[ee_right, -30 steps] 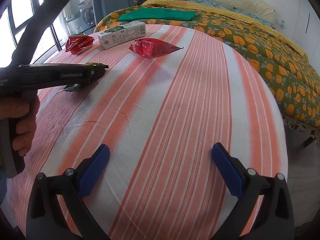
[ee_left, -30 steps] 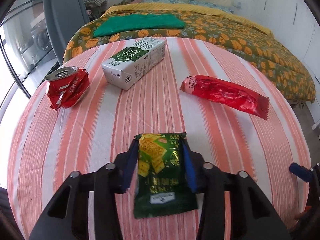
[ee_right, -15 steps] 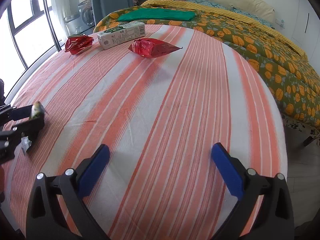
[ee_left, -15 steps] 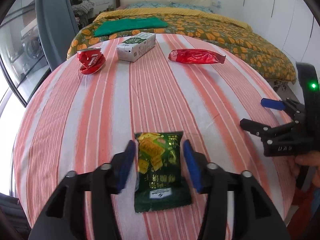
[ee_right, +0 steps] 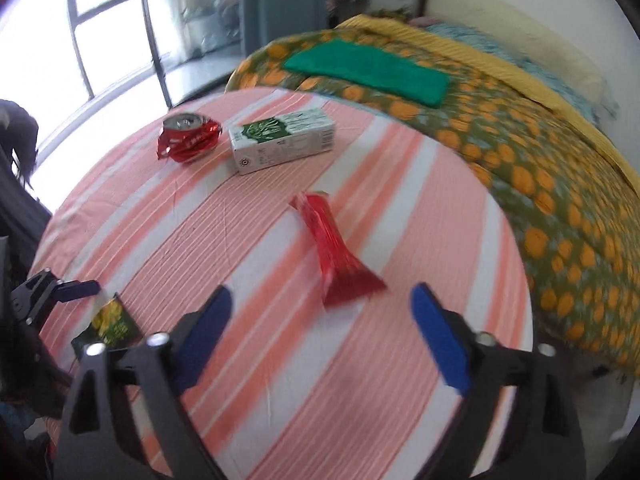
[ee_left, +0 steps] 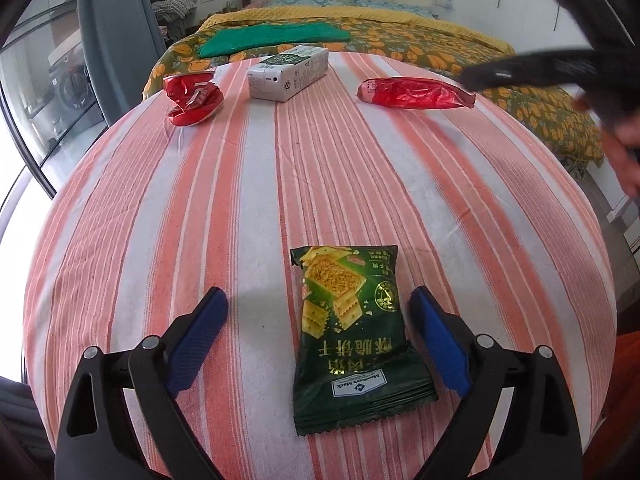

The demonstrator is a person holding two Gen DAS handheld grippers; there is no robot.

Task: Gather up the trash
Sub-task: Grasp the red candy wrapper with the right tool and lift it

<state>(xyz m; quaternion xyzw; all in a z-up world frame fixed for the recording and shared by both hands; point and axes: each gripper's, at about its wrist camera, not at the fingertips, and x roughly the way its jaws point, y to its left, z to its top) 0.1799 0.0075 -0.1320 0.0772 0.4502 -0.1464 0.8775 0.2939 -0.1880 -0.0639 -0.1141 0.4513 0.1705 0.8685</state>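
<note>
A green cracker packet (ee_left: 352, 332) lies flat on the striped tablecloth (ee_left: 160, 220). It sits between the fingers of my left gripper (ee_left: 318, 296), whose jaws are opening; neither pad touches it. At the far side are a crushed red can (ee_left: 194, 98), a green-and-white carton (ee_left: 288, 74) and a red wrapper (ee_left: 416, 94). My right gripper (ee_right: 322, 300) hovers over the red wrapper (ee_right: 332, 248) with its jaws closing. The wrapper's near end shows between the fingertips, and the pads are clear of it. The can (ee_right: 188, 138), the carton (ee_right: 282, 144) and the green packet (ee_right: 112, 320) also show here.
A bed with an orange-patterned cover (ee_left: 440, 40) and a green cloth (ee_left: 272, 38) stands just beyond the round table. A window (ee_right: 100, 20) is at the left. A hand (ee_left: 624, 148) holding the right gripper's handle crosses the upper right of the left wrist view.
My left gripper drew back toward the near edge with the green packet, then opened and released it onto the cloth. My right gripper swung over to the red wrapper, jaws narrower.
</note>
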